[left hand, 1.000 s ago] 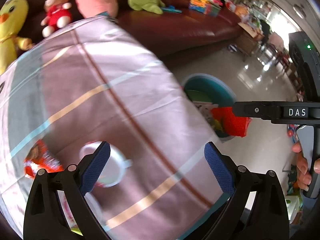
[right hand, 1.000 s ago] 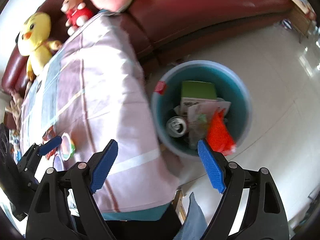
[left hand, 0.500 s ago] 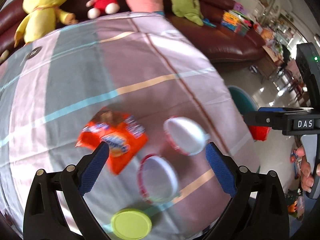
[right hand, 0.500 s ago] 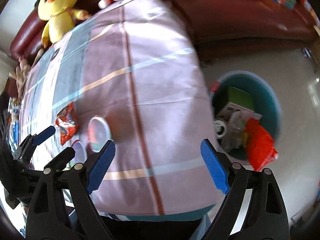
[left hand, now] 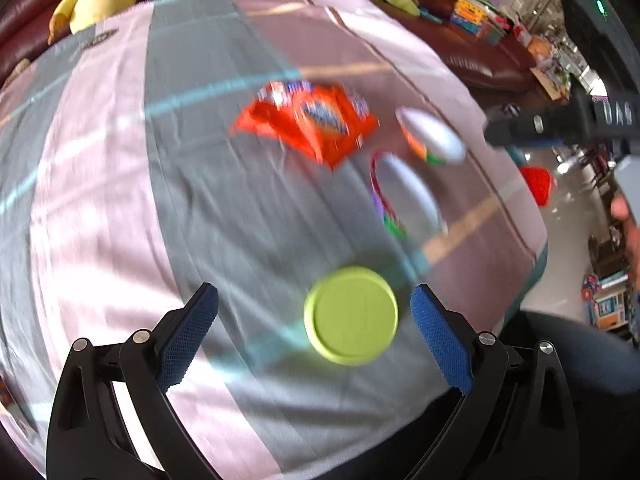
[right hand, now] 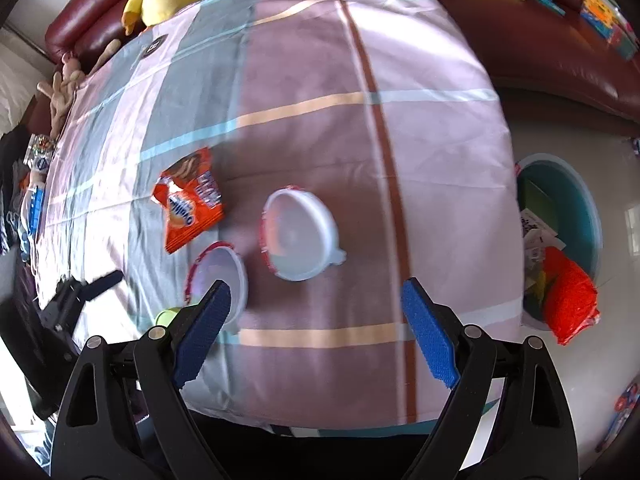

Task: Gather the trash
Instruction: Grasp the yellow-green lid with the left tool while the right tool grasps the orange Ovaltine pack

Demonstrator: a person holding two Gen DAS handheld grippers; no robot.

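snack bag (right hand: 191,204): flat on the desk (right hand: 420,120), just left of the bigger white tub (right hand: 298,236). Looks feather-light, crinkly and slippery, so I'd pinch a loose edge or corner, not the flat middle.
bag direction: long axis runs from near the tub's far-left side toward the desk's front edge, torn-looking end away from us, I think.
white tubs: bigger tub open side up, pull tab facing right toward the bin (right hand: 560,236); smaller tub (right hand: 218,276) is just left of it. Thin plastic, probably squashes easily, so grab across the rim.
green lid (left hand: 351,315): stiff flat disc, round so no real direction, near the smaller tub.
left tongs (left hand: 314,340): wide, nothing held, lid sits between them untouched.
right tongs (right hand: 316,332): jaws just widened, empty, hovering in front of the bigger tub.
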